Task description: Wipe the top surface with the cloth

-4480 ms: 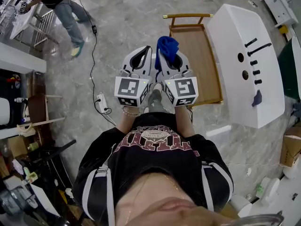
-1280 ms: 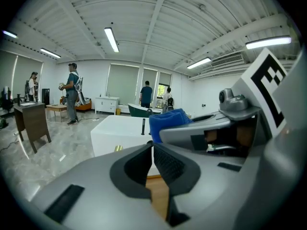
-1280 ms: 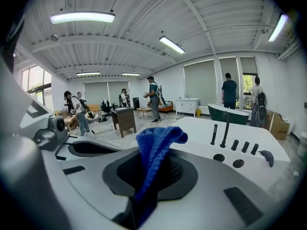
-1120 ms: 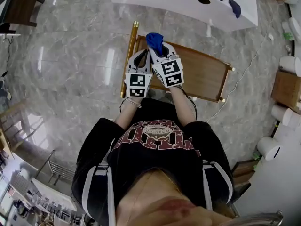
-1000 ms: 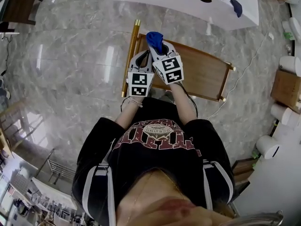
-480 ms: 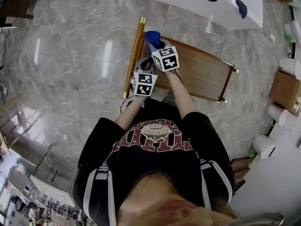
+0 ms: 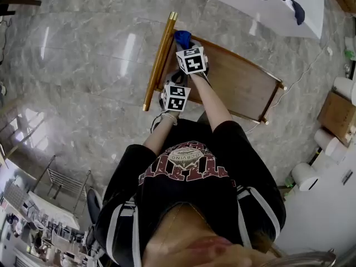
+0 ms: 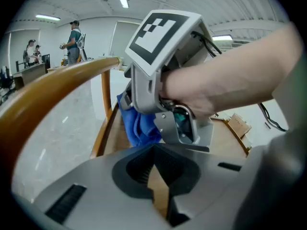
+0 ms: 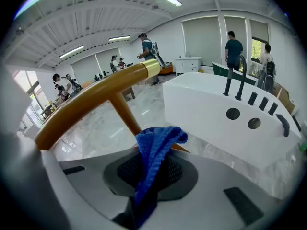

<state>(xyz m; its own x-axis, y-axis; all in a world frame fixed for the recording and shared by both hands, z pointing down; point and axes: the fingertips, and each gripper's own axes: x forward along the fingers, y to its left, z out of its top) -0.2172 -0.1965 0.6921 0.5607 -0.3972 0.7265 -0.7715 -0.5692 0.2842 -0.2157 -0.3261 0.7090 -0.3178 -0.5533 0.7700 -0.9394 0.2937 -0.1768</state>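
Note:
A blue cloth (image 7: 181, 36) hangs bunched from my right gripper (image 7: 185, 44), which is shut on it at the far left corner of the wooden top (image 7: 239, 85), close to the gold handle bar (image 7: 159, 60). In the right gripper view the cloth (image 9: 158, 135) sticks up out of the jaws (image 9: 151, 166) in front of the handle (image 9: 91, 104). My left gripper (image 7: 169, 82) sits behind the right one, near the top's left edge, shut with nothing in it (image 8: 154, 150). It looks at the right gripper's body (image 8: 163, 71) and the cloth (image 8: 136, 123).
A white sink unit (image 7: 267, 4) with dark fittings and a small dark blue rag (image 7: 298, 11) stands beyond the wooden top. A cable (image 7: 303, 74) runs over the marble floor at the right. A cardboard box (image 7: 339, 115) and white rolls (image 7: 305, 174) lie further right. People stand far off.
The right gripper has carried the cloth forward and down to the top's far left corner. The left gripper trails behind it. The view has turned since 4.5 s ago.

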